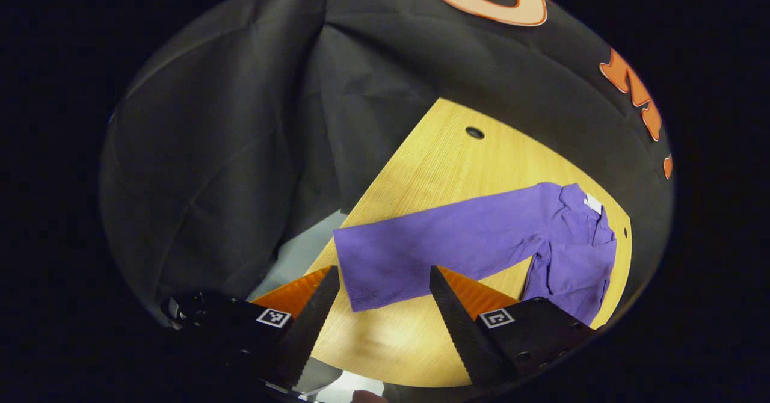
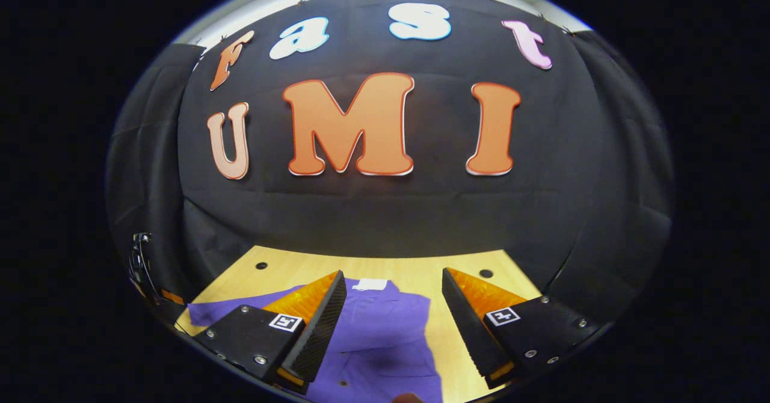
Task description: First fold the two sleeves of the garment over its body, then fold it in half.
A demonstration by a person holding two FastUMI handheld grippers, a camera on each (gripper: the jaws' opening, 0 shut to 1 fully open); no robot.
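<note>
A purple long-sleeved garment (image 1: 481, 240) lies on the wooden table (image 1: 445, 156). One sleeve stretches flat toward me, and its cuff (image 1: 376, 276) lies just beyond my left gripper (image 1: 384, 279), which is open with nothing between its fingers. The body and collar with a white tag (image 1: 592, 203) lie bunched at the far right. In the right gripper view the garment's body (image 2: 385, 331) lies under my right gripper (image 2: 394, 283), the white tag (image 2: 369, 284) at the collar, a sleeve (image 2: 222, 311) running off to the left. That gripper is open and held above the cloth.
The table has small round holes (image 1: 474, 132) near its far edge, and more holes (image 2: 485, 273) show near the booth wall. Black cloth walls close off the table's far sides. A pale floor patch (image 1: 304, 252) shows beyond the table's left edge.
</note>
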